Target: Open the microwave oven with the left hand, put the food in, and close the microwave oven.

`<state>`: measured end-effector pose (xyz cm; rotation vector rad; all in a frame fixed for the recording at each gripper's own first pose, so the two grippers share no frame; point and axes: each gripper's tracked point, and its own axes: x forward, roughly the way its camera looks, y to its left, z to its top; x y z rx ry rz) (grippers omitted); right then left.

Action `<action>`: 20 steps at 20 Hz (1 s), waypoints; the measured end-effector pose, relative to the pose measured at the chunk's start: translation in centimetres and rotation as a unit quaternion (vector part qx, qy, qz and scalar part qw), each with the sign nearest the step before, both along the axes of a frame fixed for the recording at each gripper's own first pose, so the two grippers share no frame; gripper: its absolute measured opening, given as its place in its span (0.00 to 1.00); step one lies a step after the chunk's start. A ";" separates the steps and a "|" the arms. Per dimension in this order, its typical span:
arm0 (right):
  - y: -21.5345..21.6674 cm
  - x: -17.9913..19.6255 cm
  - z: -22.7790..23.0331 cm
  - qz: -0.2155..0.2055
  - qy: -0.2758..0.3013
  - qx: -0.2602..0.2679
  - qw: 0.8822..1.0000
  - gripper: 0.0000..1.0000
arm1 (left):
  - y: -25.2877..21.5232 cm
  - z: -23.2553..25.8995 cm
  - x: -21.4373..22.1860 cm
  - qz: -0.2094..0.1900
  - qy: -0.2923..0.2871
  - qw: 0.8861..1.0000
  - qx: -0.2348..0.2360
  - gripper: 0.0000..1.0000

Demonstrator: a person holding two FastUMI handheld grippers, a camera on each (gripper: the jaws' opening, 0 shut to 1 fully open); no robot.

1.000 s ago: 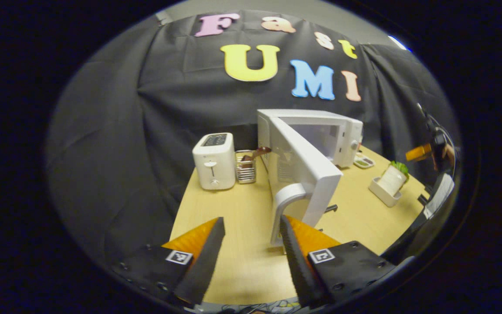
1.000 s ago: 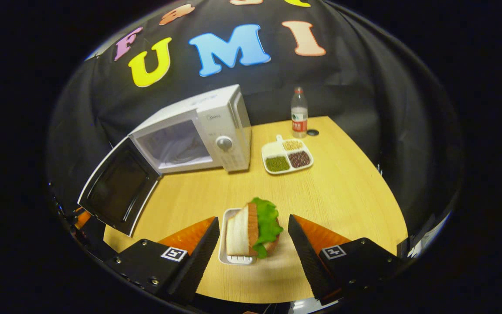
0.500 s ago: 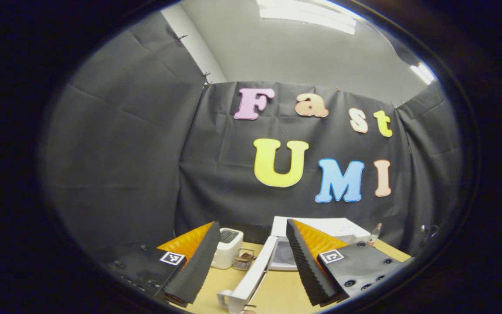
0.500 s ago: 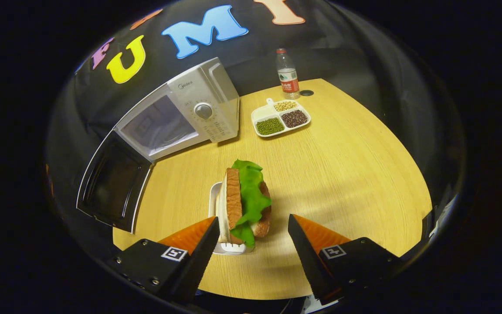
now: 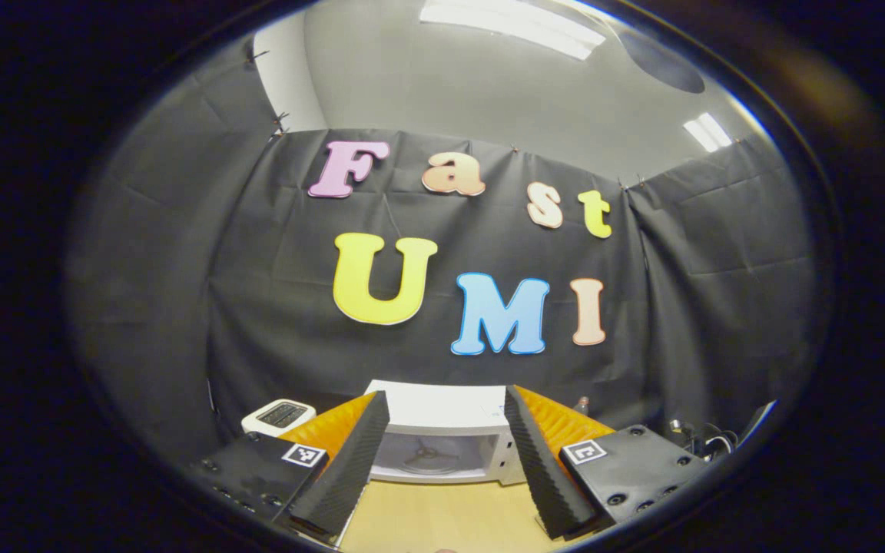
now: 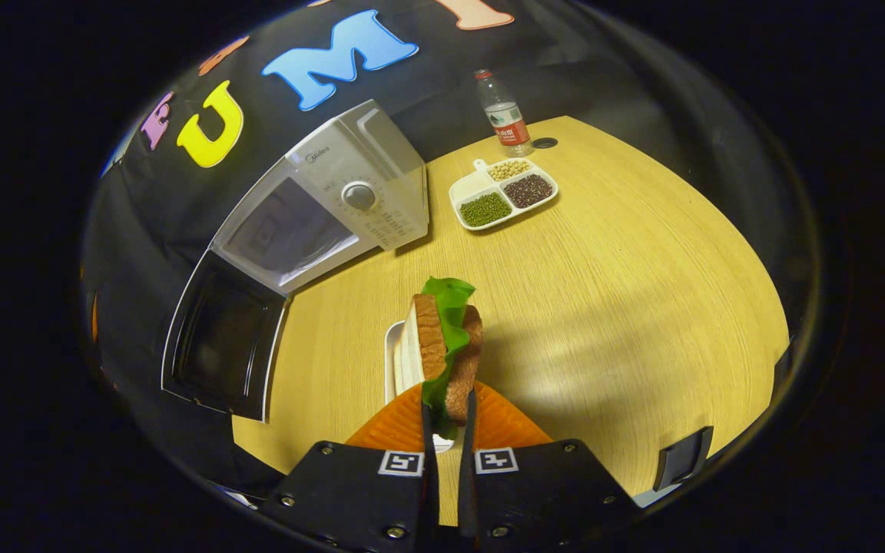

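Now our right gripper [image 6: 446, 411] has pinched its fingers on the sandwich [image 6: 442, 346]; left fingers [image 5: 350, 461] stay spread, so next it goes into the open microwave [image 6: 319, 215]

A: Left claw [image 5: 446, 453] construction?
B: Two ridged wedge fingers on black plates with screws; each carries a square coded marker.
A: Right claw [image 6: 448, 430]?
B: Identical plates, screws, markers.

A white box-shaped microwave oven [image 6: 335, 207] stands far left, its dark-windowed door [image 6: 223, 342] swung open; a brown-bread lettuce sandwich [image 6: 442, 338] stands upright, near.
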<state>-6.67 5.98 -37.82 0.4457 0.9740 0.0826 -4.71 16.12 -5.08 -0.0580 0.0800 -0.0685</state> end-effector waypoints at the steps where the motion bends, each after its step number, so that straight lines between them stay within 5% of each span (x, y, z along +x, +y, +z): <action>1: 0.3 0.1 0.3 -0.005 -0.001 0.012 1.000 0.10 | -0.1 0.0 0.1 0.000 0.002 1.000 0.003 0.97; 7: 2.7 2.1 6.0 -0.022 -0.057 0.091 0.994 0.10 | 0.7 0.7 0.3 0.008 0.000 1.000 0.000 0.97; 10: 5.8 3.9 9.8 -0.038 -0.086 0.185 0.978 0.10 | 1.7 1.3 0.2 0.013 -0.001 1.000 0.001 0.97; 14: 10.4 7.1 13.0 -0.059 -0.115 0.306 0.943 0.10 | 3.2 2.3 -0.2 0.022 -0.006 1.000 0.015 0.97; 20: 16.5 12.0 12.0 -0.069 -0.113 0.350 0.927 0.10 | 6.1 3.4 -1.3 0.050 -0.009 0.998 0.035 0.96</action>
